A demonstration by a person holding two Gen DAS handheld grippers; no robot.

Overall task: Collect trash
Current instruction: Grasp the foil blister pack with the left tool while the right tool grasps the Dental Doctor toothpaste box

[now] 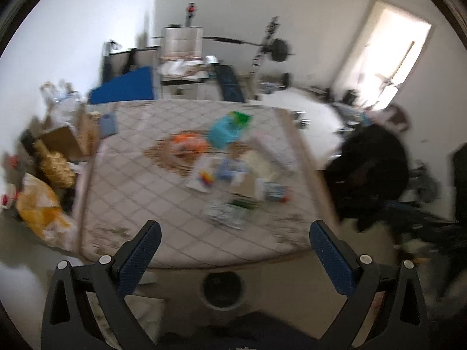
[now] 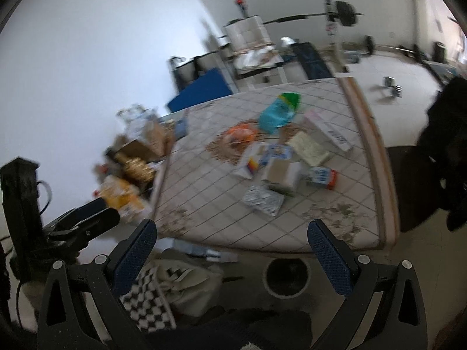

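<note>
The left gripper (image 1: 235, 245) sits at the bottom of its frame, jaws spread wide and empty; the right gripper (image 2: 232, 243) is likewise spread and empty. Both hang above the near edge of a quilted mattress (image 1: 140, 180). The trash lies on it right of centre: a teal bag (image 2: 274, 115), an orange wrapper (image 2: 240, 134), a silver foil pack (image 2: 264, 199) and a white carton (image 2: 322, 176). A round bin (image 2: 287, 277) stands on the floor between the right gripper's fingers.
</note>
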